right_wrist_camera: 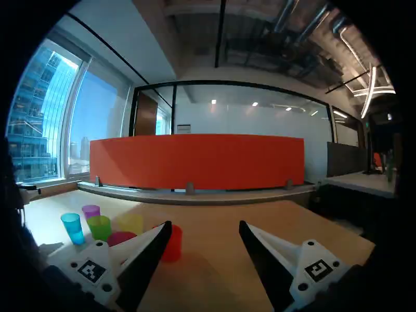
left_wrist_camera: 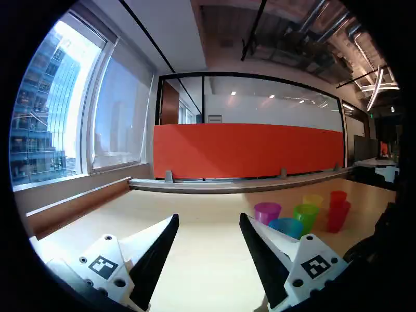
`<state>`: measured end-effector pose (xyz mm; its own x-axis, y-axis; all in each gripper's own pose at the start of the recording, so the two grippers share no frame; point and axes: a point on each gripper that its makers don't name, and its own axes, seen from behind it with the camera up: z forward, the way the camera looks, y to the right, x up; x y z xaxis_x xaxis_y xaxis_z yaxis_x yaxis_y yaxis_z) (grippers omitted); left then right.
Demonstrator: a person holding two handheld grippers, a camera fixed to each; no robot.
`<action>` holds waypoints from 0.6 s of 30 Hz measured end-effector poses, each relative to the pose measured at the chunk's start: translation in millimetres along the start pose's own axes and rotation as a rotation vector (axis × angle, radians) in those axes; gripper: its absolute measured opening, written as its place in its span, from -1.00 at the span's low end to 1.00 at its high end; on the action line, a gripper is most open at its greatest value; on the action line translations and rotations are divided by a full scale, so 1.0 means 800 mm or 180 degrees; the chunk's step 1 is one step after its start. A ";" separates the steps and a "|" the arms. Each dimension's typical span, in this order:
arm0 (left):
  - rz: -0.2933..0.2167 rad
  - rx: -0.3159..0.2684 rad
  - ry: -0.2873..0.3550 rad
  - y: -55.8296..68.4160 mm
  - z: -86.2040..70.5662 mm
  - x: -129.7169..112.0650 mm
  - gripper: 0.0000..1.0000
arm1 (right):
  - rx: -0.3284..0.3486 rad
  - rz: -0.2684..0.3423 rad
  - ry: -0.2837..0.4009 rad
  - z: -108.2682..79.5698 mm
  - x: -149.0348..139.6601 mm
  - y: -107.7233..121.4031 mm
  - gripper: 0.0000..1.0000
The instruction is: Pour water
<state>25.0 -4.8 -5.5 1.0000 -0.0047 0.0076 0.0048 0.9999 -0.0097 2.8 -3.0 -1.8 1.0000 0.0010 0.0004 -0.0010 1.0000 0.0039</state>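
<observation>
The left gripper [left_wrist_camera: 208, 217] and right gripper [right_wrist_camera: 205, 224] hover over the tabletop [left_wrist_camera: 208, 281], jaws open and empty, near coloured cups [left_wrist_camera: 306, 214].

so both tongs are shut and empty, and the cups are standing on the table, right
One thing is off: both tongs are open, not shut. The left gripper view shows the left tongs spread apart with bare table between the fingers, and the right gripper view shows the same for the right tongs. The rest holds: they're empty, and the cups stand on the table.
</observation>
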 end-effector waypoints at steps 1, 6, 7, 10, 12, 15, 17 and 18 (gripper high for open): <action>-0.0009 -0.0028 0.0011 0.002 0.000 0.007 0.72 | 0.0015 0.0004 -0.0002 -0.003 0.004 -0.005 1.00; 0.0004 -0.0209 0.0046 0.012 0.002 0.046 0.72 | 0.0150 -0.0001 -0.0067 -0.009 0.028 -0.026 1.00; 0.0017 -0.0233 0.0050 0.013 0.003 0.054 0.72 | 0.0180 -0.0010 -0.0090 -0.010 0.032 -0.030 1.00; 0.0065 -0.0287 0.0073 0.013 0.005 0.079 0.72 | 0.0265 -0.0023 -0.0141 -0.010 0.048 -0.041 1.00; 0.0099 -0.0307 0.0090 0.012 0.006 0.096 0.72 | 0.0307 -0.0031 -0.0159 -0.009 0.061 -0.046 1.00; 0.0133 -0.0316 0.0096 0.008 0.008 0.118 0.72 | 0.0346 -0.0057 -0.0169 -0.004 0.079 -0.051 1.00; 0.0135 -0.0319 0.0086 0.006 0.010 0.131 0.72 | 0.0371 -0.0081 -0.0173 -0.001 0.090 -0.053 1.00; 0.0128 -0.0335 0.0088 0.006 0.011 0.139 0.72 | 0.0382 -0.0090 -0.0175 0.001 0.096 -0.054 1.00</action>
<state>135.9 -0.4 4.0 0.9992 0.0336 -0.0224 -0.0360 0.9928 -0.1144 79.8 -46.2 -1.0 0.9981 -0.0307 0.0534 0.0239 0.9920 0.1242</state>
